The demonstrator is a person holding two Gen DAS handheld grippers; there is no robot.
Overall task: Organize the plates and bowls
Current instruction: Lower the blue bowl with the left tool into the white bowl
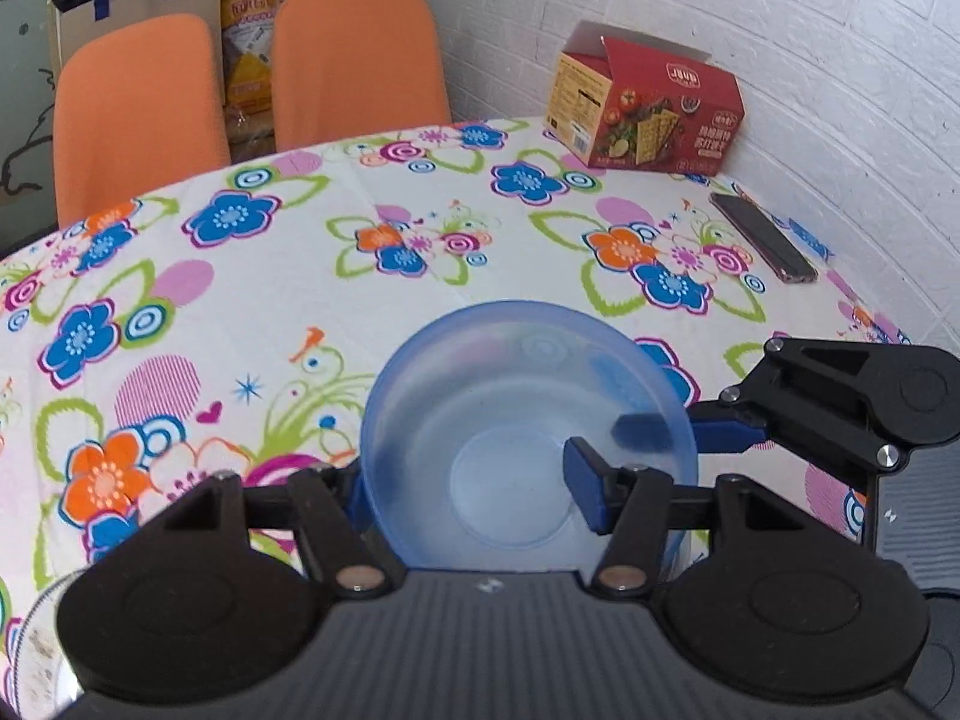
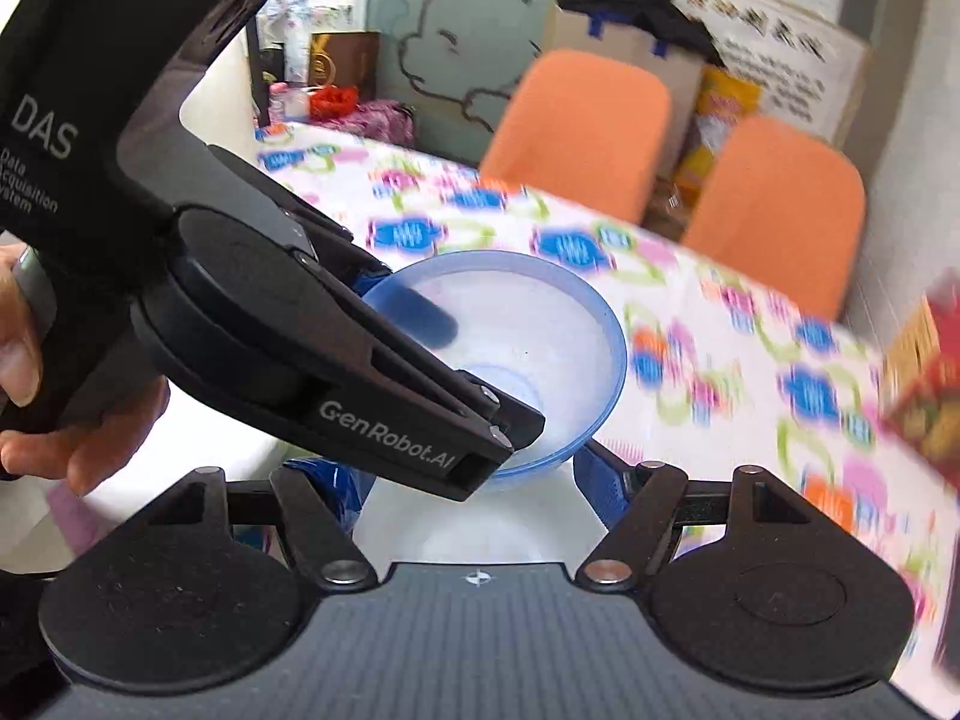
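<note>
Left wrist view: the bowl [image 1: 510, 420] is pale blue, see-through plastic, round, with a flat base. It sits at 6 o'clock over the flowered cloth [image 1: 420, 192], tipped so its mouth faces my lens. My left gripper [image 1: 471, 495] has its jaws spread wide: one finger [image 1: 355, 498] is outside the wall at 8 o'clock, the other [image 1: 588, 489] inside the bowl. I cannot tell if either presses. My right gripper [image 1: 678, 432] comes in from 3 o'clock, straddling the rim.

Right wrist view: the bowl [image 2: 540, 324] is at centre, mouth up and tilted toward me. My right gripper [image 2: 468, 489] has its jaws spread wide below the bowl at 6 o'clock. My left gripper [image 2: 402, 300] reaches from 9 o'clock, one finger in, one out. The cloth here is blurred.
</note>
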